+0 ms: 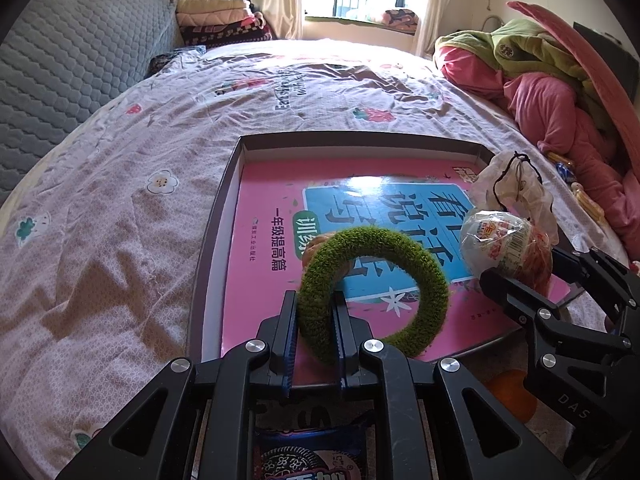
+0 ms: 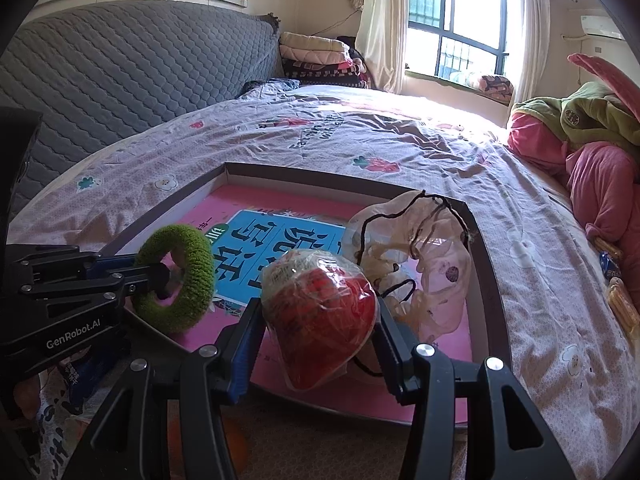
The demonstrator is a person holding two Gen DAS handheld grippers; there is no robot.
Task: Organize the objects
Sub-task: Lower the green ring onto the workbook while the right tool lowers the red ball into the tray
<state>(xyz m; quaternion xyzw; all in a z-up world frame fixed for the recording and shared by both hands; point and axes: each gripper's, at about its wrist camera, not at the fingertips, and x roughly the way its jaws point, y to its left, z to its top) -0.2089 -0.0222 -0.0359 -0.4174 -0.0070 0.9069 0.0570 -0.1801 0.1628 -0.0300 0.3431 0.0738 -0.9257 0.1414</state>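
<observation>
Two tongs are held over a shallow box (image 1: 234, 200) lying on the bed (image 1: 120, 200). A green fuzzy ring (image 1: 376, 272) is clamped upright by the left tongs (image 1: 314, 320), whose jaws are closed on its rim. A wrapped red snack (image 2: 324, 320) (under clear plastic) is gripped between the jaws of the right tongs (image 2: 316, 344), above the pink book (image 2: 280, 336) that lies inside the box. A crumpled clear bag (image 2: 436, 256) with a dark cord lies in the box, just behind the snack.
</observation>
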